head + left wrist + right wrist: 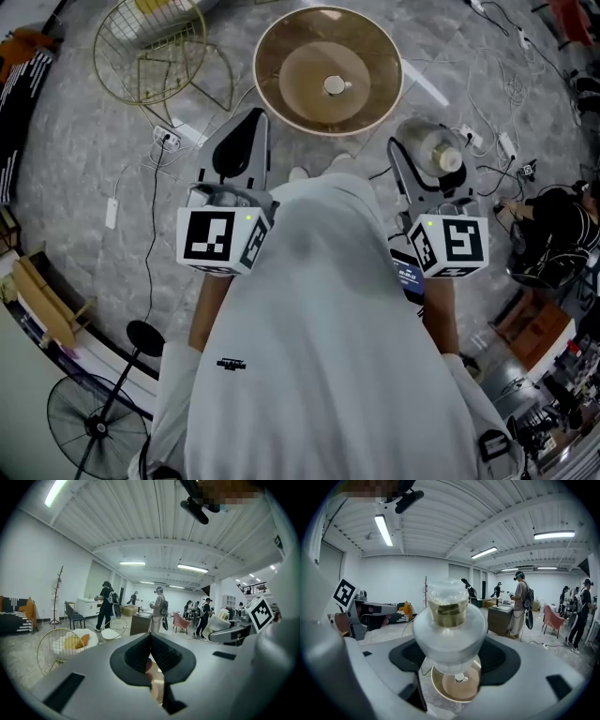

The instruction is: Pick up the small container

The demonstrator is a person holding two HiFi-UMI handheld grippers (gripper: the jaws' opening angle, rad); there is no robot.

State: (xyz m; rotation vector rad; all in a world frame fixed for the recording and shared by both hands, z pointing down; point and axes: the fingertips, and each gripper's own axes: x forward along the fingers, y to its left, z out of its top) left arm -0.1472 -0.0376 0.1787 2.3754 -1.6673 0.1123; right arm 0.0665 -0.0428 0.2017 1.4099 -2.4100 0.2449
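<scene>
1. Right gripper (454, 656) is clamped on the small container (448, 620), with its jaws set wide around the rounded body.
2. Upright in that grip, the small container is clear plastic, bulbous, with a pale lid and a golden-brown band showing through just under the lid.
3. It hangs in the air, near and to the right of the round desk (267, 84), touching nothing but the pads. I judge the pick-up done; all that is left is a steady hold.
4. Left gripper (151, 653) has its jaws together on nothing, off to the left.
</scene>
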